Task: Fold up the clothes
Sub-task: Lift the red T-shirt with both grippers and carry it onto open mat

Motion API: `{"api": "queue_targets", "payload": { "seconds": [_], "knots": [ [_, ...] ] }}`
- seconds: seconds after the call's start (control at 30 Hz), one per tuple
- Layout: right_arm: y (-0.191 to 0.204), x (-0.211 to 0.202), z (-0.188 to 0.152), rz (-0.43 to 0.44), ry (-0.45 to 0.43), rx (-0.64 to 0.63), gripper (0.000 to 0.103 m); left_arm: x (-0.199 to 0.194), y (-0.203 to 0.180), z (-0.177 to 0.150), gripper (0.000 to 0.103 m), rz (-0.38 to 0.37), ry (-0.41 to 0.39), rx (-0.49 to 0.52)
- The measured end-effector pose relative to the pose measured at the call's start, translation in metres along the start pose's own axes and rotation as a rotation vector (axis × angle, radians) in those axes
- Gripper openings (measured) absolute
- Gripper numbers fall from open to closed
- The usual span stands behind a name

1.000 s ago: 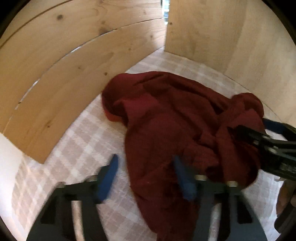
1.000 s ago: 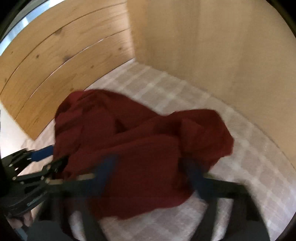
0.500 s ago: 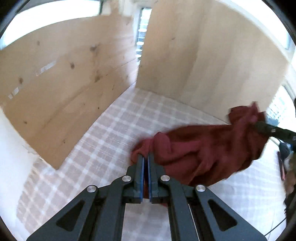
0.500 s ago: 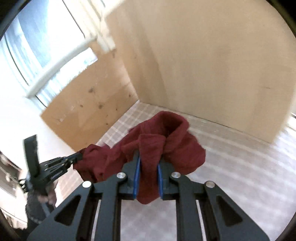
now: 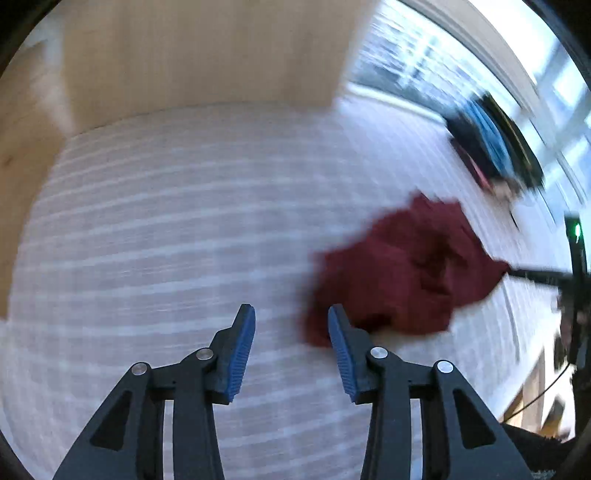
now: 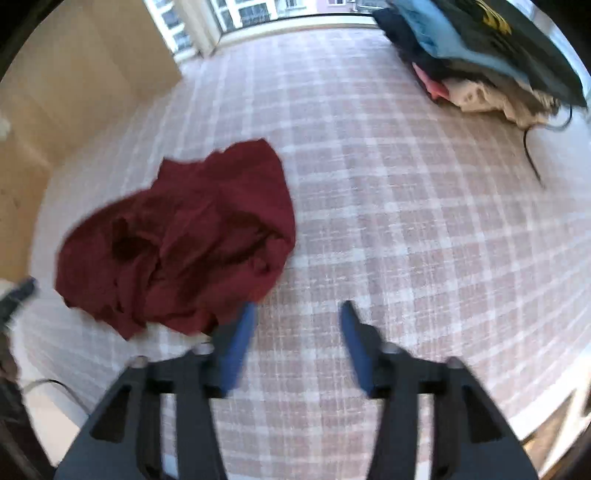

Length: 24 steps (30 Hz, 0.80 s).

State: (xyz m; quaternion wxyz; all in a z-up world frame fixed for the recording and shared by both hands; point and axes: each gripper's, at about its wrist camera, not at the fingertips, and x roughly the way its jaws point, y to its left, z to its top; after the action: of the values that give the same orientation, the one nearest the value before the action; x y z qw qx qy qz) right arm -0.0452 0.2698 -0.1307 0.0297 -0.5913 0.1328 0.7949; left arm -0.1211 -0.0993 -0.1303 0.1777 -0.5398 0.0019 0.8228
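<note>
A dark red garment point(image 6: 184, 236) lies crumpled on the pink-and-white checked bed cover point(image 6: 406, 221). In the left wrist view the garment point(image 5: 406, 266) is to the right of my fingers, blurred by motion. My left gripper point(image 5: 291, 347) is open and empty above the cover, with the garment's near edge just beyond its right finger. My right gripper point(image 6: 297, 339) is open and empty, its left finger point(image 6: 236, 347) next to the garment's near edge. The right gripper also shows at the far right of the left wrist view point(image 5: 546, 275).
A pile of other clothes point(image 6: 480, 55), blue, black, pink and cream, sits at the far right of the bed, also seen in the left wrist view point(image 5: 491, 147). Wooden panels point(image 5: 184, 55) wall the bed's far and left sides. A window point(image 6: 251, 11) is beyond.
Both grippers were shut on the red garment and held it up half a second ago. Now both are open and the garment lies dropped on the cover. Both views have swung right.
</note>
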Motion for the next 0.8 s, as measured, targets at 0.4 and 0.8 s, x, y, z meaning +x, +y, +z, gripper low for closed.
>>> {"api": "queue_targets", "payload": {
  "seconds": [0.4, 0.8],
  "knots": [
    [0.059, 0.078, 0.063, 0.121, 0.001, -0.229, 0.021, 0.088, -0.063, 0.026, 0.004, 0.035, 0.119, 0.008],
    [0.029, -0.068, 0.075, 0.303, -0.222, -0.226, 0.003, -0.061, -0.079, 0.072, 0.002, 0.013, -0.199, 0.078]
  ]
}}
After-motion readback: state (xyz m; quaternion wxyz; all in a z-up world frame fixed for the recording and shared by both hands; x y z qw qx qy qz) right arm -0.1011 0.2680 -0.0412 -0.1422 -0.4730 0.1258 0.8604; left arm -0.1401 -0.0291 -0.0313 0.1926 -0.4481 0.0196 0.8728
